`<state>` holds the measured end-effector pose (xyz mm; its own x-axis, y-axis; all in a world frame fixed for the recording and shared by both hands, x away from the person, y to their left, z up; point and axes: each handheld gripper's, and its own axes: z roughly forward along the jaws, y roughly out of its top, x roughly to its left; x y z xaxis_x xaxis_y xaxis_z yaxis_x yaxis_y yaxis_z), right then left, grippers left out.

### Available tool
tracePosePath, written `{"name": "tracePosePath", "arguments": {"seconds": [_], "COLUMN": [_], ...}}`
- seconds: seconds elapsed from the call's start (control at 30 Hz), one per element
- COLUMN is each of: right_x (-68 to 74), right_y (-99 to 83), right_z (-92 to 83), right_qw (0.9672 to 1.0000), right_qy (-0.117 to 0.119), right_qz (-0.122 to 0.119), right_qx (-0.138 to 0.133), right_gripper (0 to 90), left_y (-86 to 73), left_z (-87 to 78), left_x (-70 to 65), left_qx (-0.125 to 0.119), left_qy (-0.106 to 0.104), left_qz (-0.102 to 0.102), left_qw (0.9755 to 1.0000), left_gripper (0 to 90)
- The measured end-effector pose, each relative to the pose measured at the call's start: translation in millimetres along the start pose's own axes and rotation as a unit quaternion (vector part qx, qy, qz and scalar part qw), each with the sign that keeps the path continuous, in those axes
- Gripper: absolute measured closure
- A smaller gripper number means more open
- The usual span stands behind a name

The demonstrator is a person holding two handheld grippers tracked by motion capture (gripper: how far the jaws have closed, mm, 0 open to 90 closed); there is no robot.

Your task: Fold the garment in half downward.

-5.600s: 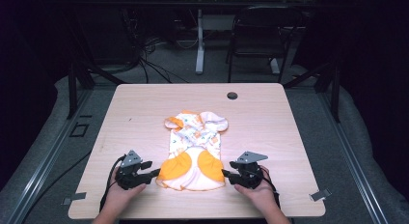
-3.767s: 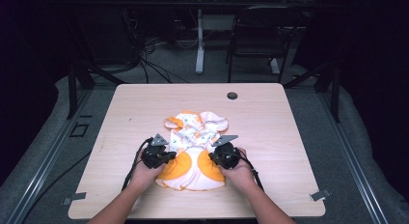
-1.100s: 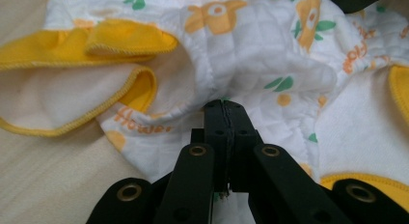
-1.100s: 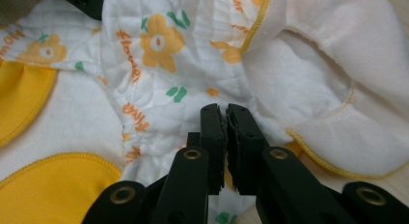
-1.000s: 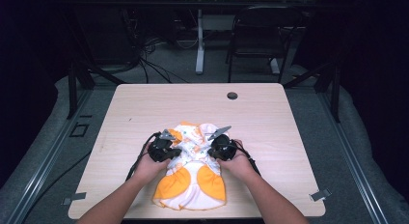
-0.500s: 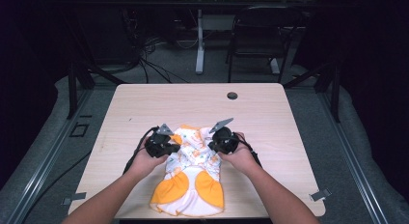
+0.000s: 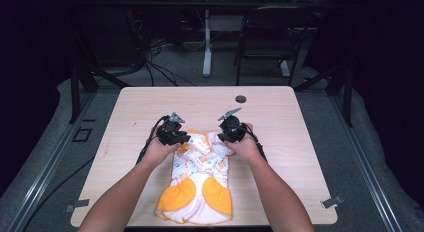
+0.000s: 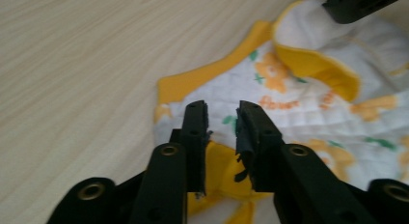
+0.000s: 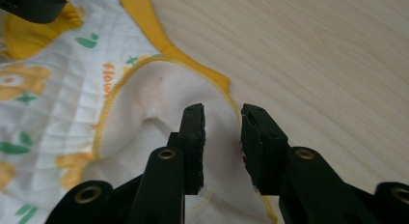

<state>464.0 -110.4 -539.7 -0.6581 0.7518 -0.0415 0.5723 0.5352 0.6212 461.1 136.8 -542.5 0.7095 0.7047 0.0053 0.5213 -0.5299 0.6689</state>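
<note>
Looks like a lab or recording studio, not a home. Pale wood-grain bench (image 7: 280,117) set alone in the middle, ringed by a grey floor mat (image 7: 365,157) with metal rails (image 7: 45,177) running along the left and right edges. Dark all around, black drapes or walls, lit just over the bench. Loose cables (image 7: 155,62) snaking across the floor at the far left, dark stand legs (image 7: 82,82) splayed out nearby. Black chair (image 7: 260,47) and a white post-leg of a second bench (image 7: 206,47) at the far side. Small tape marks (image 7: 331,202) stuck near the bench's near corners, pretty typical for a fixed camera setup.
</note>
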Motion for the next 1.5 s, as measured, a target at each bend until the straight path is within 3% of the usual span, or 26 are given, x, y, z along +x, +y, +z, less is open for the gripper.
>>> {"name": "tracePosePath", "arguments": {"seconds": [0.03,0.13,0.27,0.53,0.73,0.93,1.1,1.33,1.5], "right_x": [-3.3,-6.7,-9.2,-12.5,-13.1,-9.8,-7.3,-2.6,1.6], "right_y": [-1.8,-4.8,-7.9,-11.4,-10.9,-9.9,-10.1,-8.2,-7.0], "right_z": [5.6,12.2,17.9,22.7,21.7,21.9,23.4,22.8,22.7], "right_qw": [0.9998,0.9991,0.9985,0.9969,0.9961,0.9971,0.9973,0.9971,0.9977], "right_qy": [0.002,0.007,0.016,0.032,0.039,0.036,0.037,0.053,0.049], "right_qz": [0.019,0.039,0.044,0.066,0.070,0.056,0.054,0.041,0.027], "right_qx": [0.006,0.017,0.028,0.030,0.036,0.036,0.031,0.038,0.037], "right_gripper": [66.5,63.4,61.9,60.4,57.9,57.3,62.1,80.1,85.7], "left_y": [-1.4,-3.1,-6.9,-10.1,-11.9,-15.0,-16.6,-16.6,-17.5], "left_z": [4.1,7.5,12.7,18.0,20.1,21.3,20.1,18.4,15.7], "left_x": [4.2,7.2,15.0,17.7,17.7,18.5,17.2,15.0,14.3], "left_qx": [0.000,0.005,0.016,0.031,0.039,0.033,0.029,0.035,0.038], "left_qy": [0.001,0.007,0.015,0.002,0.001,-0.002,-0.009,-0.023,-0.026], "left_qz": [-0.009,-0.009,-0.027,-0.041,-0.045,-0.050,-0.048,-0.053,-0.060], "left_qw": [1.0000,0.9999,0.9994,0.9987,0.9982,0.9982,0.9984,0.9977,0.9971], "left_gripper": [65.1,60.4,55.8,53.1,53.5,54.4,61.4,79.7,83.2]}}
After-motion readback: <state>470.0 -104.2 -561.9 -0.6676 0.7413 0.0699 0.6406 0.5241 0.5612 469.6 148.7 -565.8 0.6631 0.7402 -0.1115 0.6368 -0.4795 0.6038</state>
